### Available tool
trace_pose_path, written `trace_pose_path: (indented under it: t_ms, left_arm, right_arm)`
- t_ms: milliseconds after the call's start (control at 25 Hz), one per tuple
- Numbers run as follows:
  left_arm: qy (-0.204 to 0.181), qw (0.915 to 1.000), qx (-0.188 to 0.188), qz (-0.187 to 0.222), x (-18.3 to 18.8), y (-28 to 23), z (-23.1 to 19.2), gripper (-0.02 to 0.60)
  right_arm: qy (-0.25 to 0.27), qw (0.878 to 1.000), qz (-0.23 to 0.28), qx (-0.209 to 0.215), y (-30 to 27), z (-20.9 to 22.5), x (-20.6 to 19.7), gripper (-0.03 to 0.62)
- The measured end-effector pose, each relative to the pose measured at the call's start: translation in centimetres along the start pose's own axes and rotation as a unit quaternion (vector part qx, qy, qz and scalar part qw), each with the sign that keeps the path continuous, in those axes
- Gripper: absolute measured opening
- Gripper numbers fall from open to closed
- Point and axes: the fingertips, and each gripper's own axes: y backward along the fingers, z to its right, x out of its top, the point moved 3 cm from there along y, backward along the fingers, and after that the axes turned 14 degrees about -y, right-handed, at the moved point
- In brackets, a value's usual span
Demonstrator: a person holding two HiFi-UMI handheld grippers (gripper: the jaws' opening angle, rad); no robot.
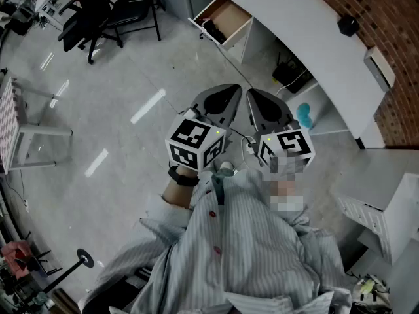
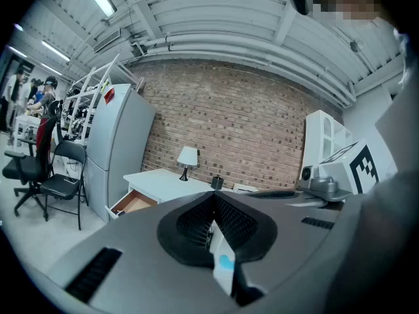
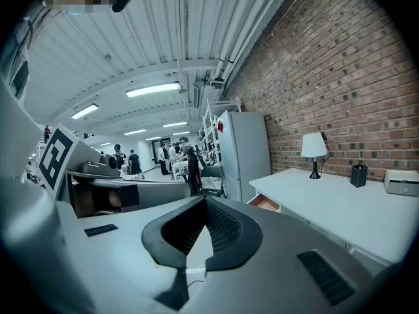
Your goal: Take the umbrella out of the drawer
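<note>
Left hand-held gripper [image 1: 230, 89]: held level in front of the person's striped shirt [image 1: 249, 254], jaws clenched tip to tip, nothing grasped. Its own view confirms this: the hand-held gripper [image 2: 213, 203] shows its ribbed pads meeting at the front, with only background visible through the gap behind them.

Right hand-held gripper [image 1: 254, 93]: just beside the left one, roughly parallel to it, jaws also clenched and empty. In its own view the hand-held gripper [image 3: 205, 205] has its tips together.

Drawer [image 1: 226, 15]: pulled out from the end of the white tabletop [image 1: 308, 31], well apart from both tools, across a stretch of grey floor [image 1: 131, 90]. It also shows open in the left gripper view [image 2: 134, 203] and the right gripper view [image 3: 267, 203].

Umbrella: not identifiable with certainty. A dark item [image 1: 209, 27] lies in the front corner of the drawer, too small to tell what it is.

Surroundings: a lamp [image 3: 313, 146] stands on the tabletop against the brick wall [image 3: 340, 64]; a grey fridge [image 2: 111, 149] stands beside the drawer end; a black chair [image 1: 98, 12] sits further off
</note>
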Motion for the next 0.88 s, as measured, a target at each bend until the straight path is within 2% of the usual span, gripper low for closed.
trace_pose_path:
  t_ms: [280,520,880]
  left_arm:
    - [-0.003,1.0000,0.009,-0.002,0.2,-0.5,1.1,0.009]
    - [-0.001,0.9993,0.038,-0.007,-0.3,0.2,0.7,0.009]
    - [0.004,0.9976,0.067,-0.017,-1.2,0.1,-2.3,0.009]
  right_arm:
    - [0.007,1.000,0.004,0.006,1.0,0.6,0.5,0.034]
    - [0.004,1.000,-0.001,0.009,2.0,1.6,-0.2,0.034]
    - [-0.012,1.000,-0.014,0.015,-0.4,2.9,-1.0,0.035]
